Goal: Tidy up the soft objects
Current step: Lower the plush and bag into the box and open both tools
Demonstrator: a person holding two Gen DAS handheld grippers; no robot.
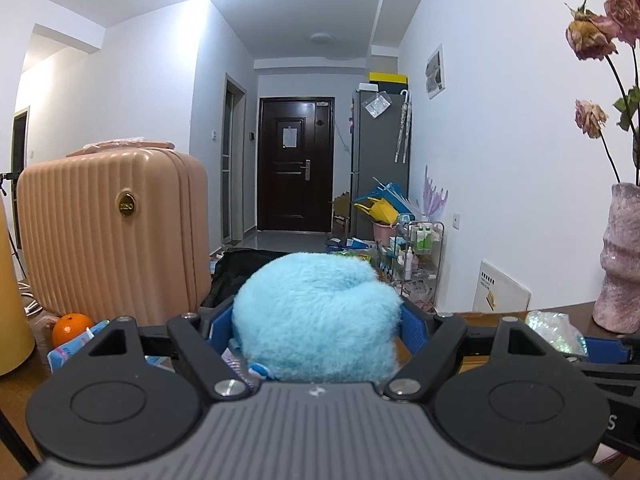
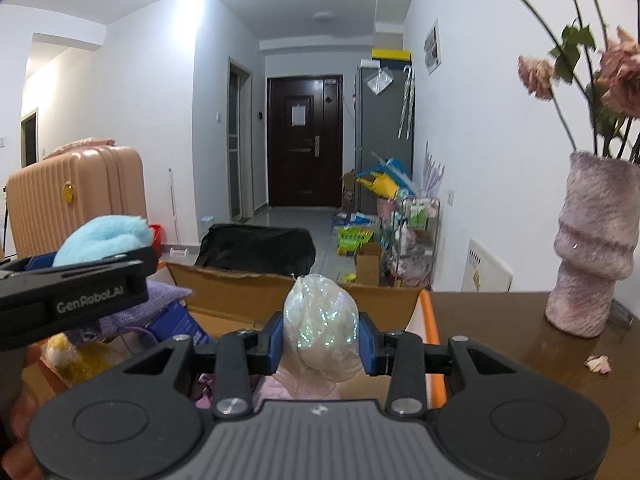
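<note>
The blue plush toy sits clamped between the pads of the left gripper, carried in the air above the clutter at the table's left end; the iridescent plastic bundle is pinched in the right gripper, held over the open cardboard box (its flaps stand up and its floor is partly bare); so both soft things are picked up but neither is yet put down. In the box's left part already lie a purple knitted piece and a yellow plush, which suggests the sorting is partway done; what remains, as I judge it, is lowering both loads into the box; the wooden table beside it holds only a vase and a fallen petal.
</note>
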